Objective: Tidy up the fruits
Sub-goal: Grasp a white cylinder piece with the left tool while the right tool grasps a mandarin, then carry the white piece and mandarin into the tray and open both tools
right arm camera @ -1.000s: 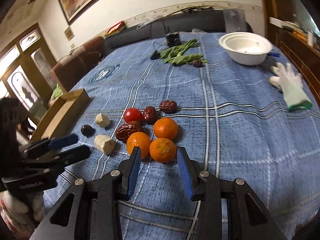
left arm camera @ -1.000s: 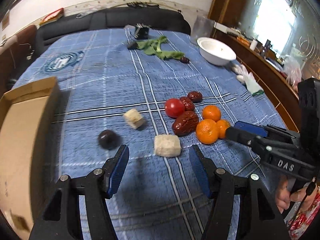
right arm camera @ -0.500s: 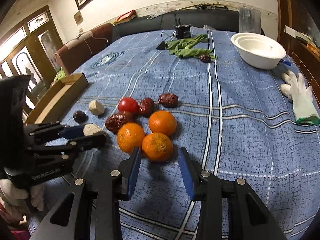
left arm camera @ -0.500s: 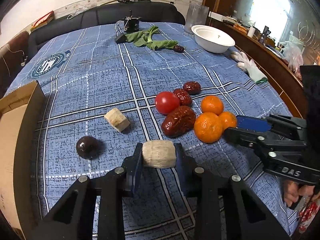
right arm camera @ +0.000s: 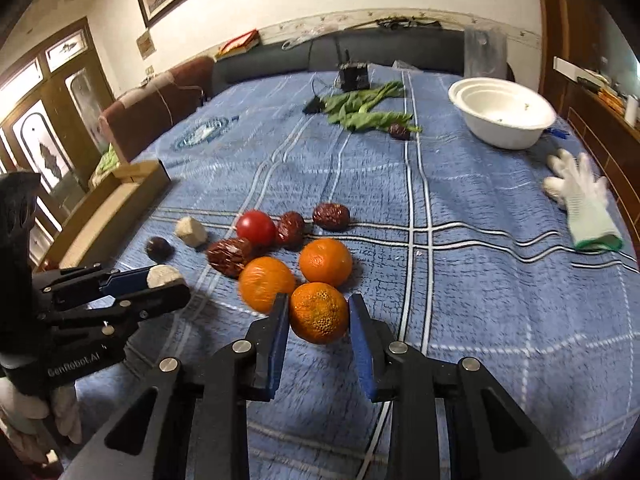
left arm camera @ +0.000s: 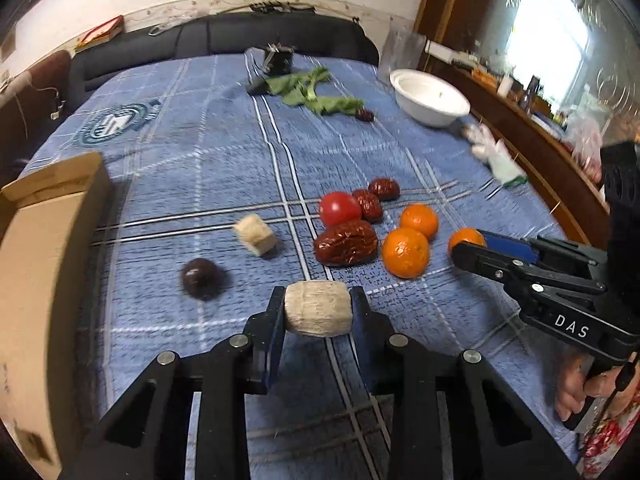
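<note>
My left gripper (left arm camera: pixel 318 308) is shut on a pale beige chunk (left arm camera: pixel 318 314), held just above the blue cloth. It shows from the side in the right wrist view as the left gripper (right arm camera: pixel 170 284). My right gripper (right arm camera: pixel 319 318) has its jaws closing on the nearest orange (right arm camera: pixel 319 312), and both pads lie against its sides. Two more oranges (right arm camera: pixel 266 284) (right arm camera: pixel 326 262) sit just behind it. A red tomato (left arm camera: pixel 339 208), a big wrinkled date (left arm camera: pixel 346 242) and two smaller dates (left arm camera: pixel 370 205) cluster beside them. A second beige chunk (left arm camera: pixel 256 234) and a dark round fruit (left arm camera: pixel 200 278) lie to the left.
An open cardboard box (left arm camera: pixel 44 240) stands along the left edge. At the far right are stacked white bowls (right arm camera: pixel 504 116) and a white glove (right arm camera: pixel 584 204). Green leaves (right arm camera: pixel 364 110) with a lone date (right arm camera: pixel 399 131) and a small black device (right arm camera: pixel 353 76) lie at the back.
My left gripper closed on the beige chunk and now holds it off the cloth. The right jaws narrowed around the nearest orange, which now sits apart from the other two.
</note>
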